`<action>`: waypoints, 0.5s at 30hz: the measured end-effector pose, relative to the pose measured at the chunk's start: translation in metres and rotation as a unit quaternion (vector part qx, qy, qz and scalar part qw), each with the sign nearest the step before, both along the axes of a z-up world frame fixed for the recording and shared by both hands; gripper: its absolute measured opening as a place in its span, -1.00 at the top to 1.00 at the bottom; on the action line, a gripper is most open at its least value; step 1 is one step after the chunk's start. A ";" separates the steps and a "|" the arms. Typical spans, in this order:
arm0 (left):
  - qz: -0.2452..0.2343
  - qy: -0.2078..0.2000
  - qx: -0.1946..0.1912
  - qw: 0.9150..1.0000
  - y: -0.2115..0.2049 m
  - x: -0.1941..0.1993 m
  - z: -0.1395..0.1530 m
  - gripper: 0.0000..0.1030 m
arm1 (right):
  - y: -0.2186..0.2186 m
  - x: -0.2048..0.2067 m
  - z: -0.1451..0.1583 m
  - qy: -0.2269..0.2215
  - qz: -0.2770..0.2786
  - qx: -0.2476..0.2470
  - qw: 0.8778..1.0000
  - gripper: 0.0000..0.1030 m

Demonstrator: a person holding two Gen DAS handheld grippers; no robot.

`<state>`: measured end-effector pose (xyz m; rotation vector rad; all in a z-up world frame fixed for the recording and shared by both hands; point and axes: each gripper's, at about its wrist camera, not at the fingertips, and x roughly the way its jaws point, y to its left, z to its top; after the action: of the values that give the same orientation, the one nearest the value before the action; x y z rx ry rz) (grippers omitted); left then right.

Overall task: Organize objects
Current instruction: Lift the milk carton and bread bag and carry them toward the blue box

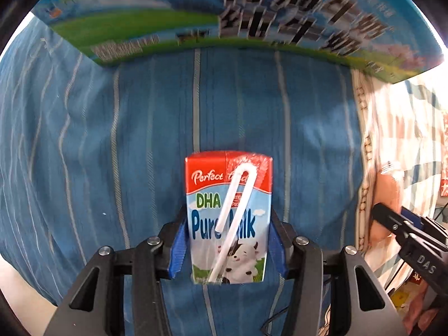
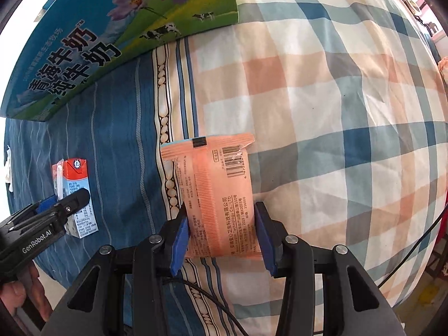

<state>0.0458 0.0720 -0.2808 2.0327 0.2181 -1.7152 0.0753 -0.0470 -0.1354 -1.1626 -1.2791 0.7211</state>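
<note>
My left gripper (image 1: 228,238) is shut on a small red-topped milk carton (image 1: 228,215) with a white straw on its front, held over blue striped bedding. The carton also shows in the right wrist view (image 2: 74,193), with the left gripper (image 2: 56,210) around it. My right gripper (image 2: 221,229) is shut on an orange plastic packet (image 2: 215,193) with a barcode, held over the bed. The right gripper shows at the right edge of the left wrist view (image 1: 403,229). A large blue-green milk box (image 1: 224,14) stands ahead on the bed; it also shows in the right wrist view (image 2: 112,36).
Blue striped sheet (image 1: 112,154) covers the left part of the bed. A plaid orange, blue and white quilt (image 2: 336,112) covers the right part. A black cable (image 2: 212,305) runs under the right gripper. The bed's edge and the floor lie at the far right.
</note>
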 end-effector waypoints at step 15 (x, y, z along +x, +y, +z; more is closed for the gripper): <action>0.033 0.032 0.000 0.999 0.069 0.031 0.030 0.13 | -0.054 0.030 -0.043 -0.059 0.083 -0.045 0.994 0.27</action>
<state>0.0769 0.1412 -0.2504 1.9497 0.3019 -1.7426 0.1050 -0.1007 -0.1789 -1.1961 -1.4679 0.8502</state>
